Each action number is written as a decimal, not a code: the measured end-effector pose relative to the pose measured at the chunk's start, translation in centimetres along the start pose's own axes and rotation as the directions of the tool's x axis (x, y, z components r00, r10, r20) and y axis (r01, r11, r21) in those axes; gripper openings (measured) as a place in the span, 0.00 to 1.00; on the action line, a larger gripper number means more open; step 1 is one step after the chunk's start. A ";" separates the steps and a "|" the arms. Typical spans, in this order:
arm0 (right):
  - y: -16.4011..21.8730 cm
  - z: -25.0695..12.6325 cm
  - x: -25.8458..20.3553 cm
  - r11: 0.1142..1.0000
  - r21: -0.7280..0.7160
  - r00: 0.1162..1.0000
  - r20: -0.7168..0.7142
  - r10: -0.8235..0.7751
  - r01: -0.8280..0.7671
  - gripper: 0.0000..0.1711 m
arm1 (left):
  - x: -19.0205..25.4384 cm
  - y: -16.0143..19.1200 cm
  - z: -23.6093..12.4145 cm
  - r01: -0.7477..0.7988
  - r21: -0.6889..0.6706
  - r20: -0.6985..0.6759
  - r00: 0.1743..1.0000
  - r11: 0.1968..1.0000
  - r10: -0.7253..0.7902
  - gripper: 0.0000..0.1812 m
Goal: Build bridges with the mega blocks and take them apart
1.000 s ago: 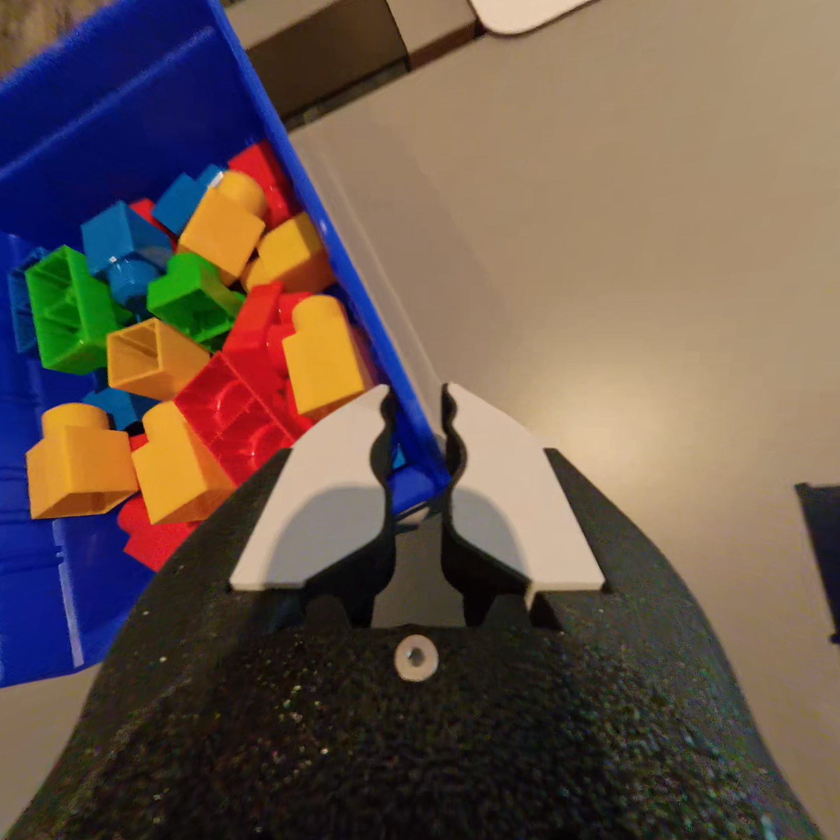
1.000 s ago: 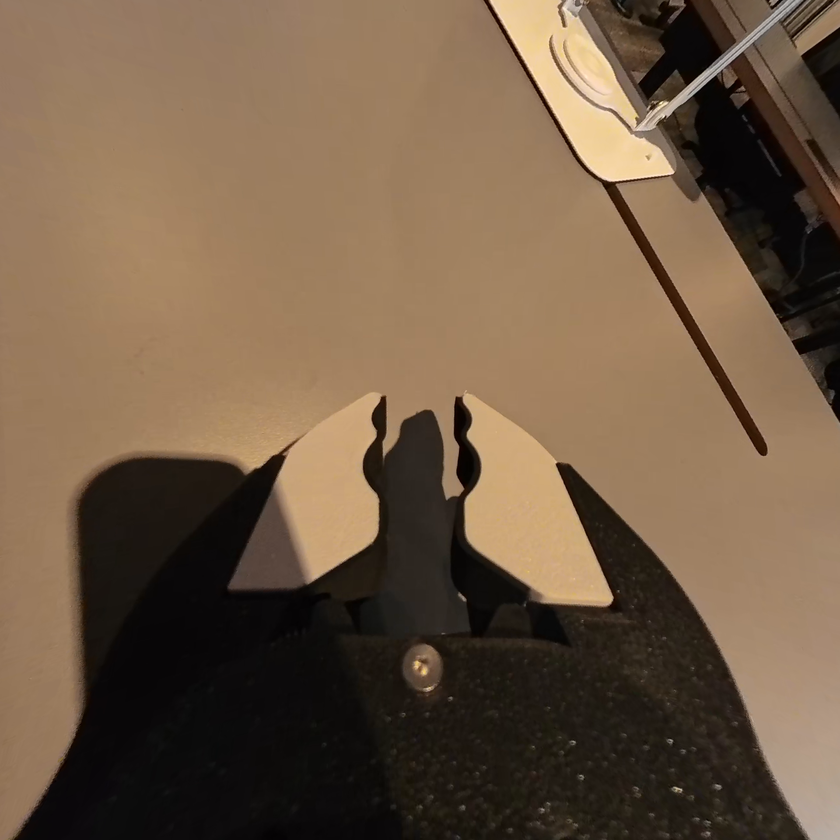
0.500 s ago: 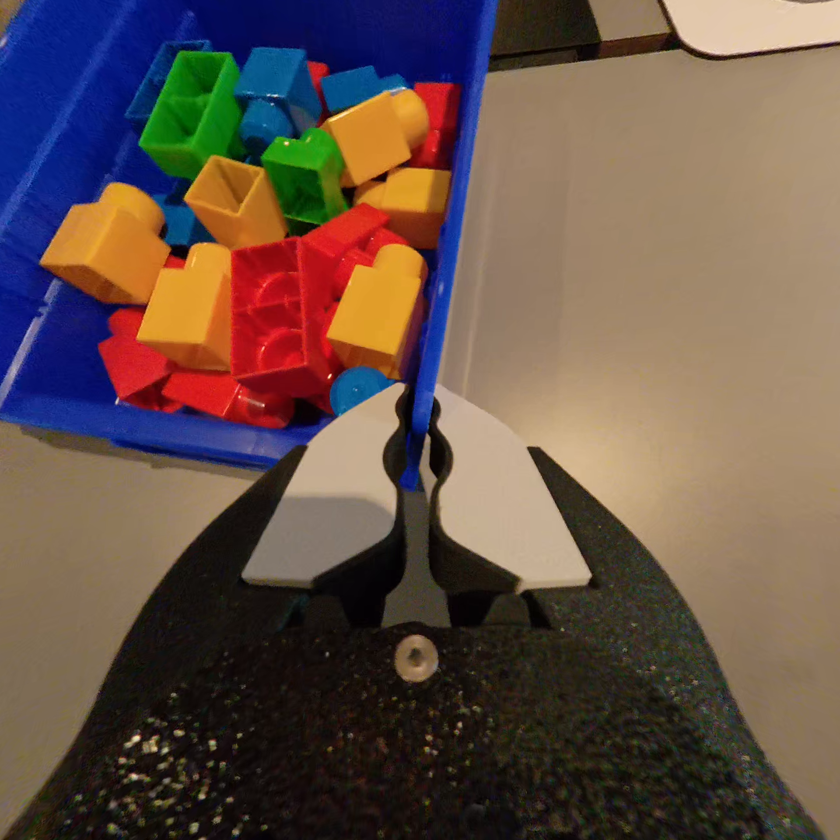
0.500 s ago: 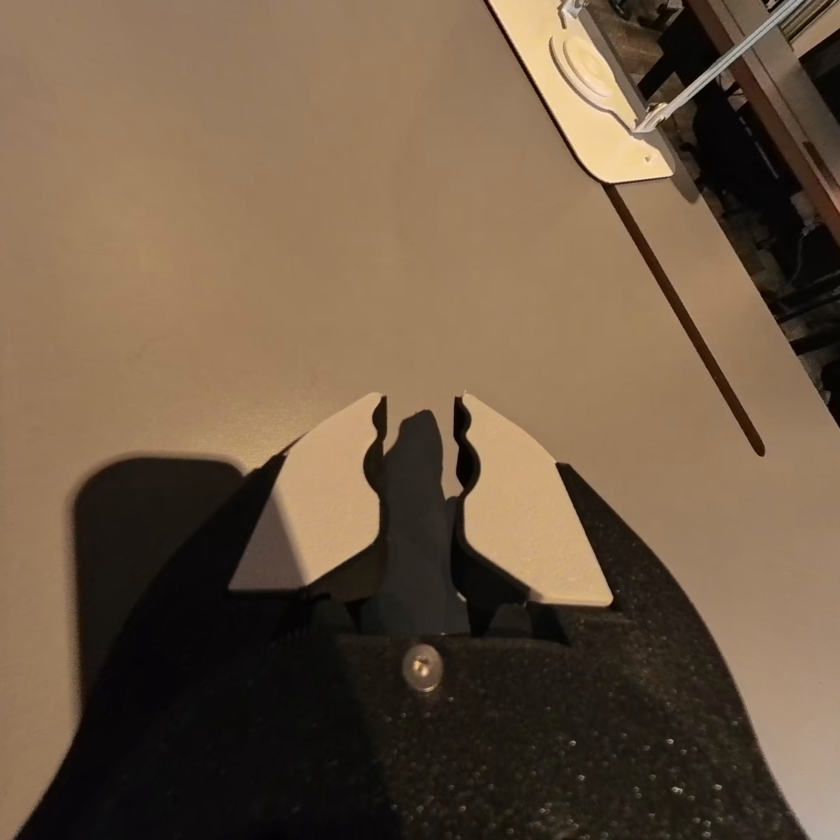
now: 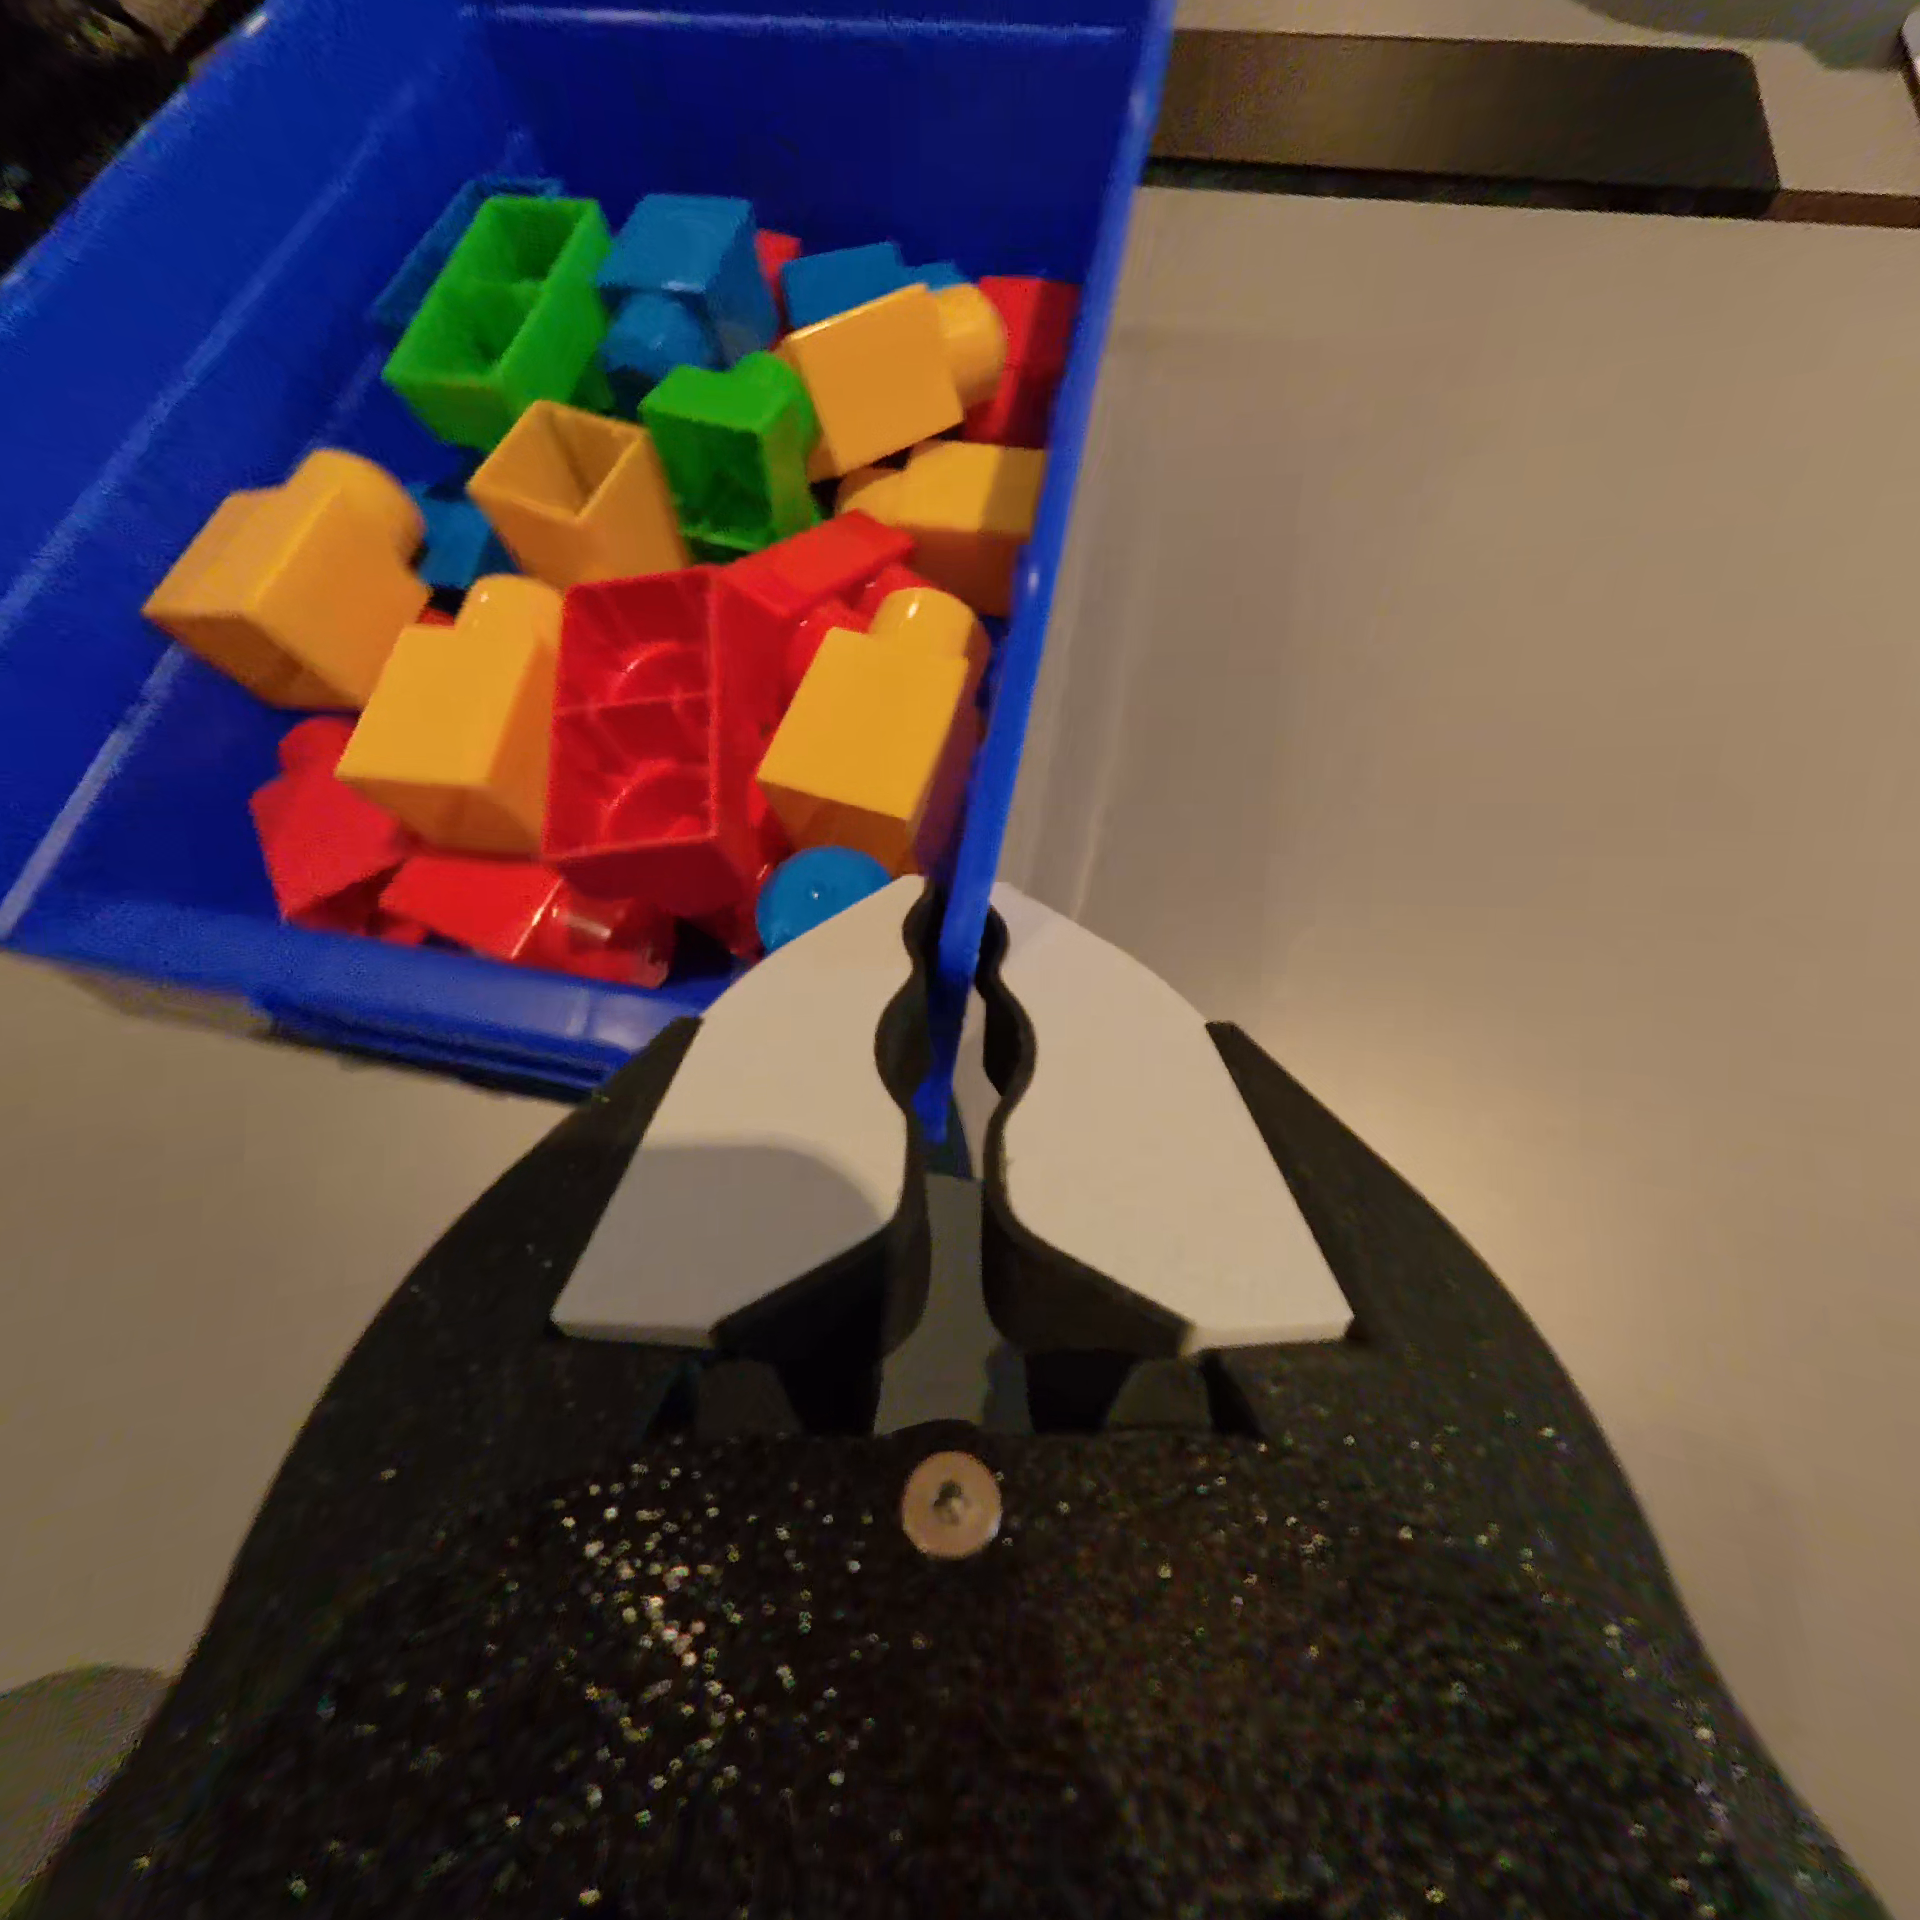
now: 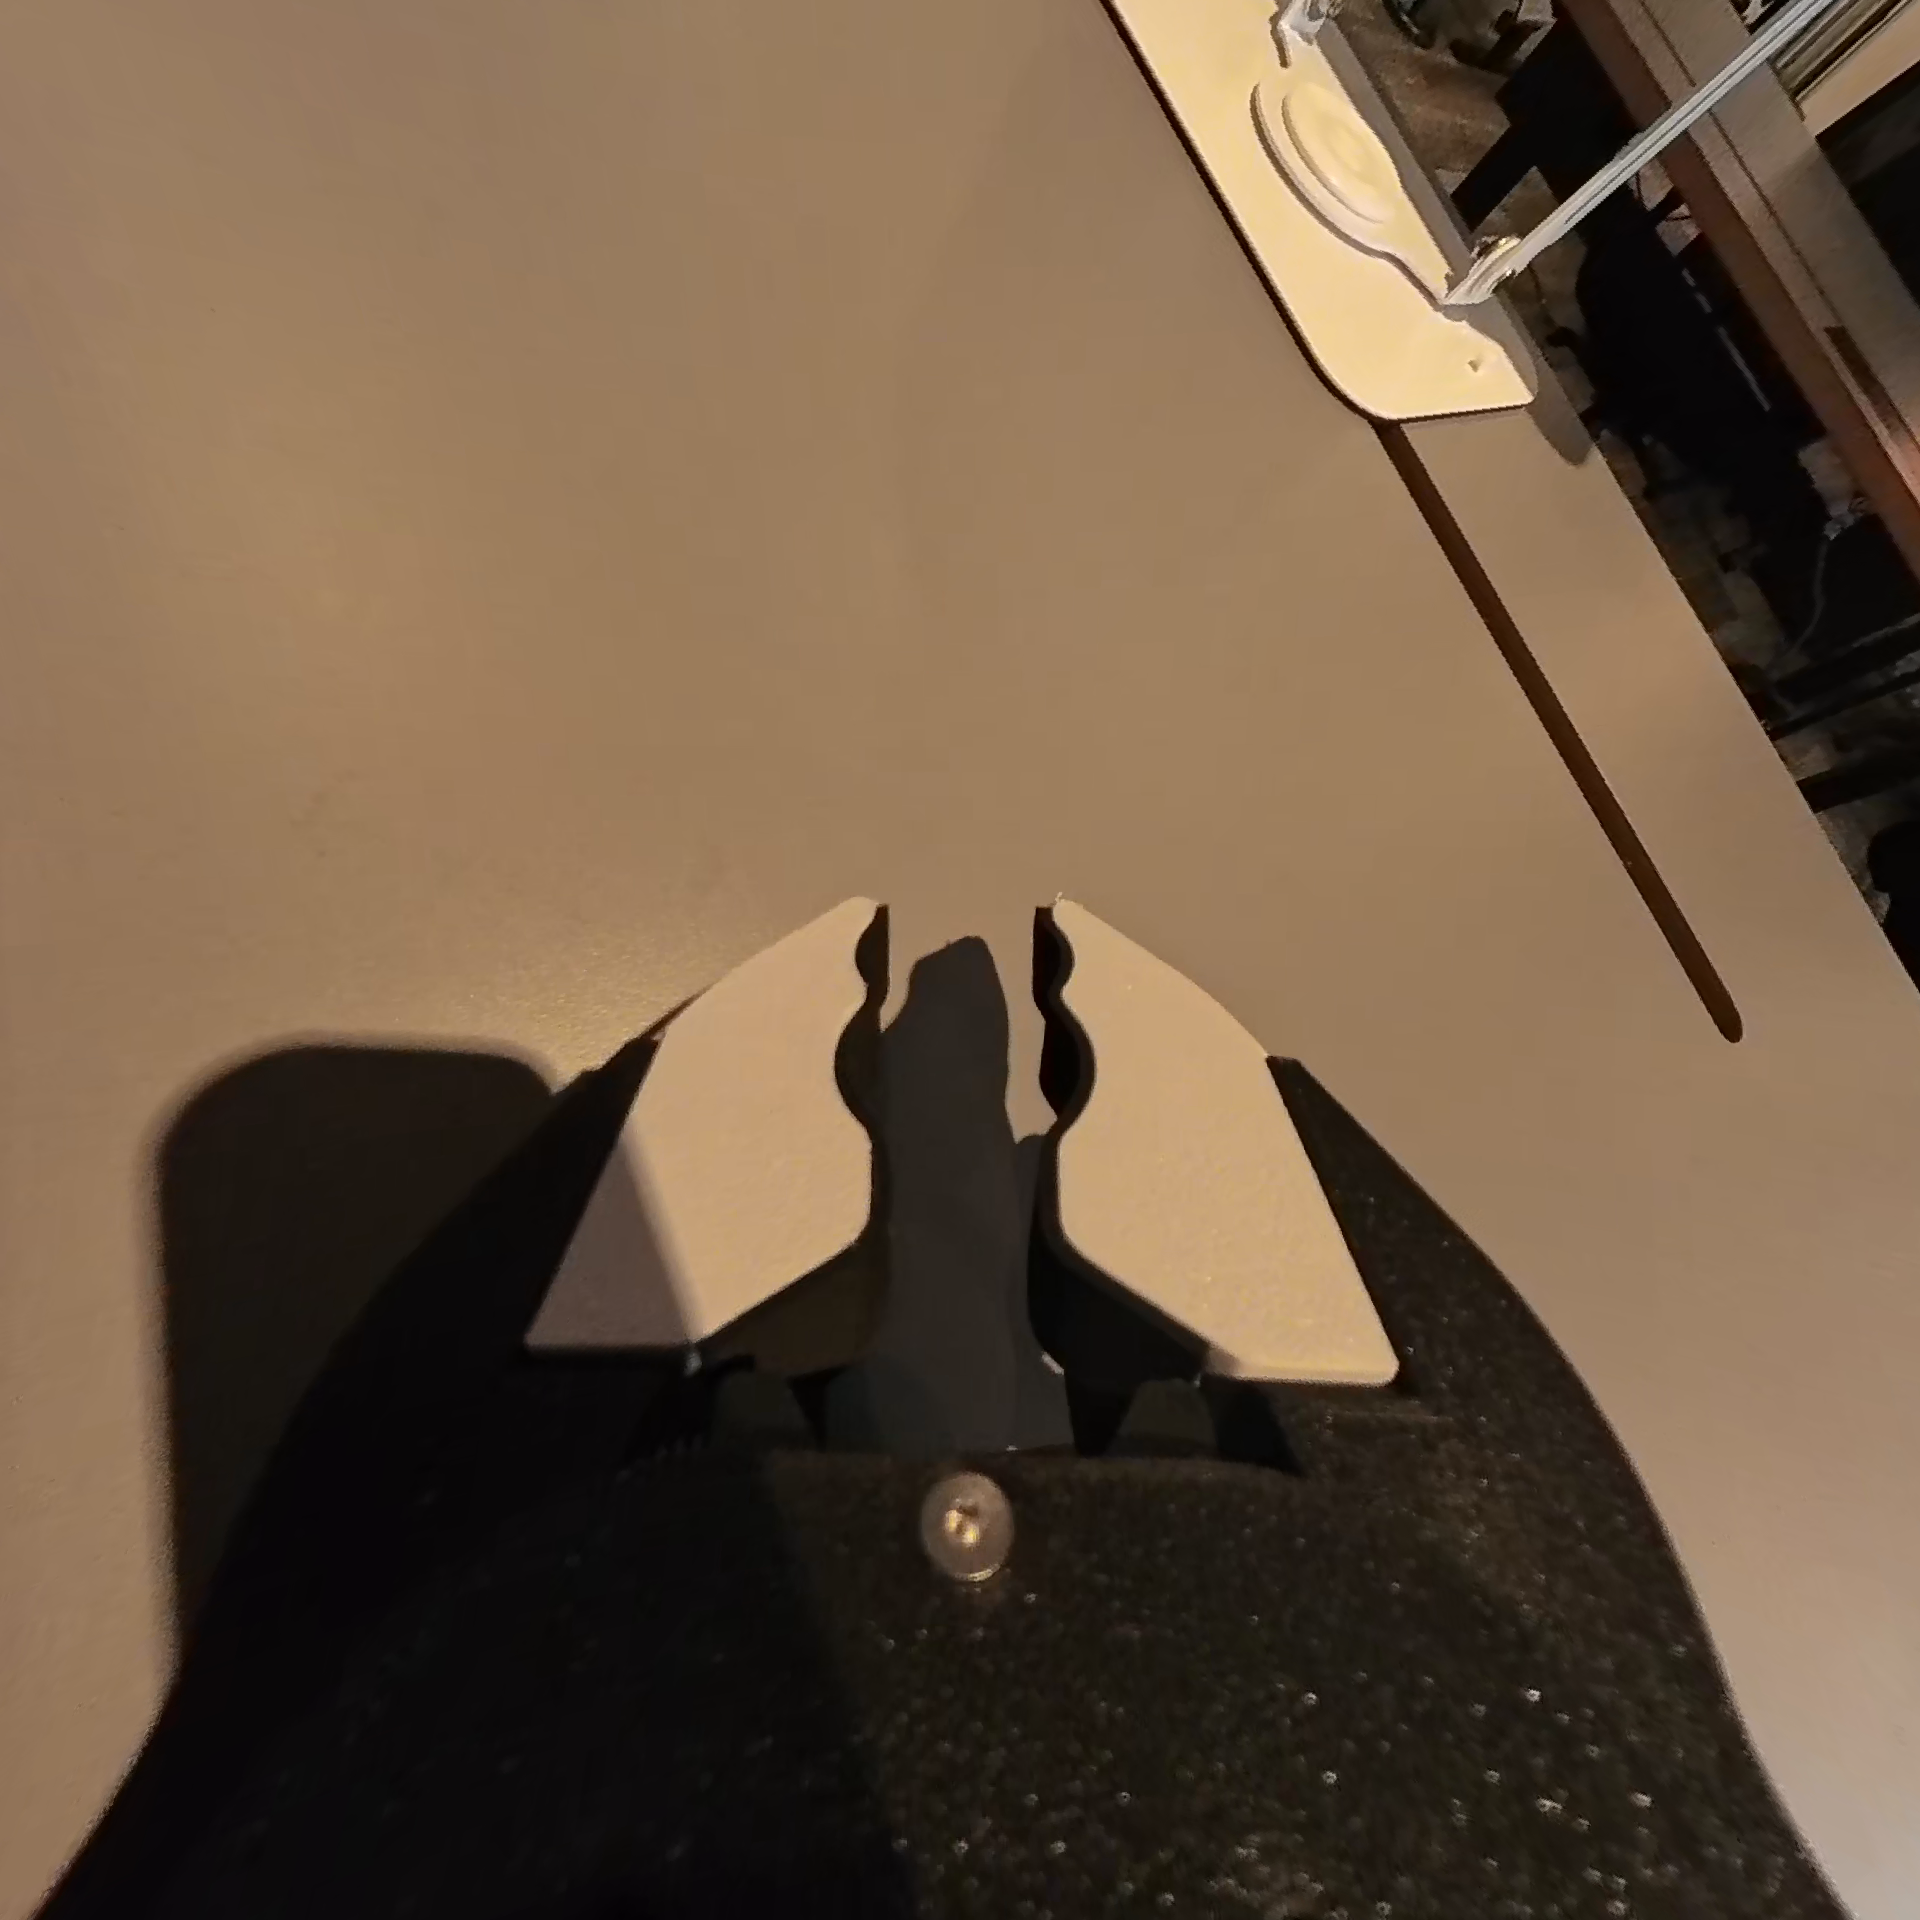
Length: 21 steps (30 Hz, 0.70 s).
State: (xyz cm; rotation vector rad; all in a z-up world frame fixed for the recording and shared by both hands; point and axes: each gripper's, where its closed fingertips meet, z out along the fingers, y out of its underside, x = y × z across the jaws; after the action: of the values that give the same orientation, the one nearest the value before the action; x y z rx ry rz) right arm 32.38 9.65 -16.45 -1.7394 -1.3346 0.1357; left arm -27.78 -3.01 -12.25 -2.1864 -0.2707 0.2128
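In the left wrist view a blue bin (image 5: 1081, 436) holds several mega blocks in yellow, red, green and blue, among them a large red block (image 5: 634, 727) and a yellow block (image 5: 873, 727) against the right wall. My left gripper (image 5: 954, 914) is shut on the bin's right wall near its front corner. In the right wrist view my right gripper (image 6: 961, 909) hovers over the bare table with its fingers slightly apart and nothing between them. No blocks show in that view.
The grey-beige table (image 5: 1507, 727) stretches right of the bin. A dark strip (image 5: 1455, 114) lies at the table's far edge. In the right wrist view a white plate-like base (image 6: 1340, 208) sits at the far right, beside a dark slot (image 6: 1558, 727) and the table's edge. The gap from one gripper's tips to the other's is roughly 60 cm.
The left gripper closed on the bin's right wall, and the bin swung from tilted to nearly square in view. The right gripper has stayed still.
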 end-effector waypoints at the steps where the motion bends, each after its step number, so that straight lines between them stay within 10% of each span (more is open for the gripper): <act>1: 0.0 0.0 0.0 1.000 0.000 1.000 0.001 0.002 -0.002 0.15 | 0.0 -0.1 0.1 -0.009 -0.001 0.006 1.000 1.000 0.009 0.02; 21: 0.0 0.0 0.0 1.000 -0.001 1.000 -0.001 0.002 -0.002 0.15 | -3.2 -2.1 3.1 -0.130 0.069 -0.107 0.985 0.989 0.137 0.01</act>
State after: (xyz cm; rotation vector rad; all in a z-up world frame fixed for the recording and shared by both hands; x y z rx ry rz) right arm 32.40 9.68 -16.44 -1.7417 -1.3322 0.1355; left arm -31.87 -0.30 -12.14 -2.1478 -0.0533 0.1705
